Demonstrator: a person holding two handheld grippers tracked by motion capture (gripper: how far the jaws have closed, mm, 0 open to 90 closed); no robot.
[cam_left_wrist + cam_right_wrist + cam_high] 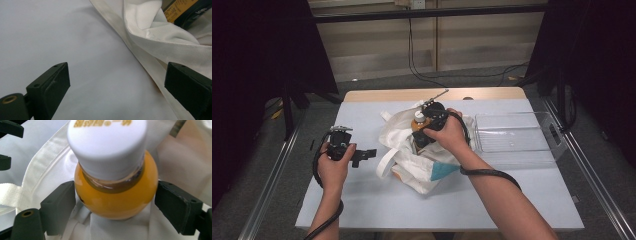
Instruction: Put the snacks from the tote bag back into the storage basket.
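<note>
An orange bottle (116,200) with a white cap (107,147) sits between the jaws of my right gripper (116,202); both pads press its round shoulder. In the high view the bottle (417,123) and right gripper (418,132) hang over the mouth of a white cloth bag (412,160) at the table's middle. White bag cloth (47,172) lies under the bottle. My left gripper (364,156) rests left of the bag, jaws wide apart and pointing at it. Between its jaws, the left gripper (116,85) has bare table and a bag strap (150,72).
A clear plastic tray (512,145) stands right of the bag. A yellow and black packet (182,10) lies in the bag's folds. The bag has a teal patch (442,170) on its near side. The white table (462,200) ends at a wooden strip at the back.
</note>
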